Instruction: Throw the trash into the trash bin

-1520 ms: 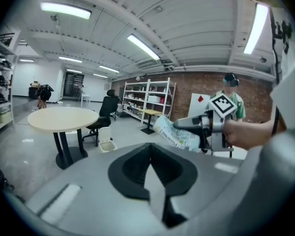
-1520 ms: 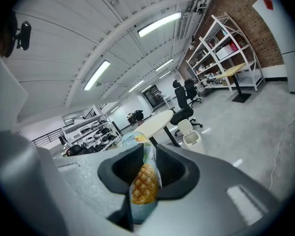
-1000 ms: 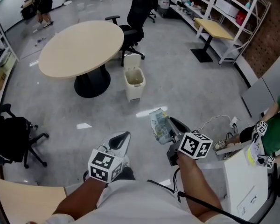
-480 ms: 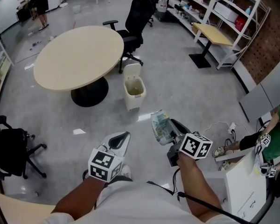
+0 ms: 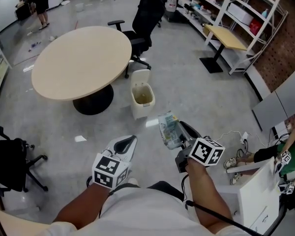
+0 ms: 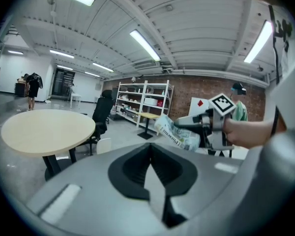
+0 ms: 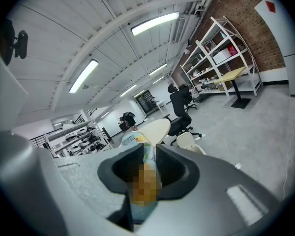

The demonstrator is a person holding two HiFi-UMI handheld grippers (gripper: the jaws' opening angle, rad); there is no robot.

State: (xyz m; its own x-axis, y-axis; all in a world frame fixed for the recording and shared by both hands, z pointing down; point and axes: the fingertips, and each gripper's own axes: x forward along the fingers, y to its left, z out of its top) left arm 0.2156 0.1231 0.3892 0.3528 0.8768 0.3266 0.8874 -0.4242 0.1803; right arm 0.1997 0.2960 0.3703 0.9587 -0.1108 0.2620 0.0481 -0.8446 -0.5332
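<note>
Crinkled printed plastic makes up the trash [image 5: 168, 130], a wrapper that looks light and soft. It will probably crumple and slip unless it is pinched flat across its body.

In the head view, the right claw [image 5: 181, 132] grips the wrapper's near end and holds it in the air, well short of the trash bin [image 5: 142, 98]. The bin stands open on the floor beside the round desk [image 5: 83, 58]. The left claw [image 5: 129, 142] hangs farther from the bin, carrying nothing.

In the left gripper view, that claw's jaws are pressed together with nothing between them, and the wrapper floats nearer than the bin.

In the right gripper view, the wrapper sits clamped between the jaws. Its top pokes past their tips, and the bin lies well beyond.
</note>
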